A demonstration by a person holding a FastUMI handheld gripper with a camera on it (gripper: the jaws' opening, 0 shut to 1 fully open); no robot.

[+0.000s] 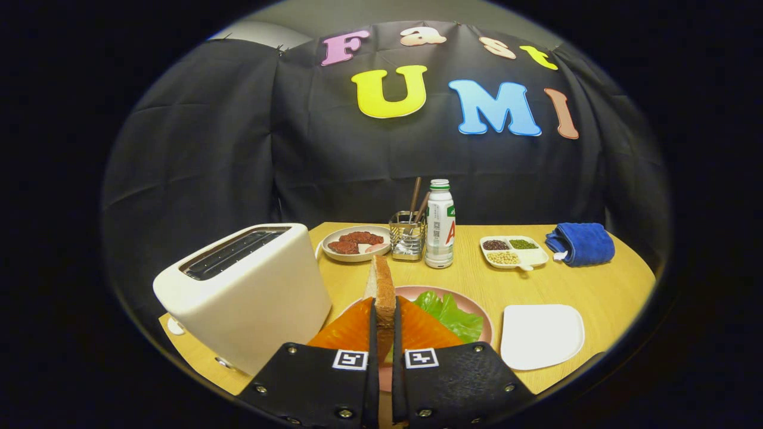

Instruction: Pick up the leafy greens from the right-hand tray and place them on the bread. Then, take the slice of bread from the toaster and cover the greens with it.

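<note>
Gripping bread slice (382,289) on edge, both fingers (373,333) pressing | above pink plate (477,307) with greens (450,311)

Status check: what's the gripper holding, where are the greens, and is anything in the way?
Gripper shut on brown-crusted bread slice, held upright. Green leafy lettuce on pink round plate beneath. White toaster alongside; nothing between slice and lettuce.

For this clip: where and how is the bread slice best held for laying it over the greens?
As the gripper has it now: the bread slice stands on edge, pinched across its flat faces near the lower end. The free end points forward above the leafy greens on the plate.
</note>
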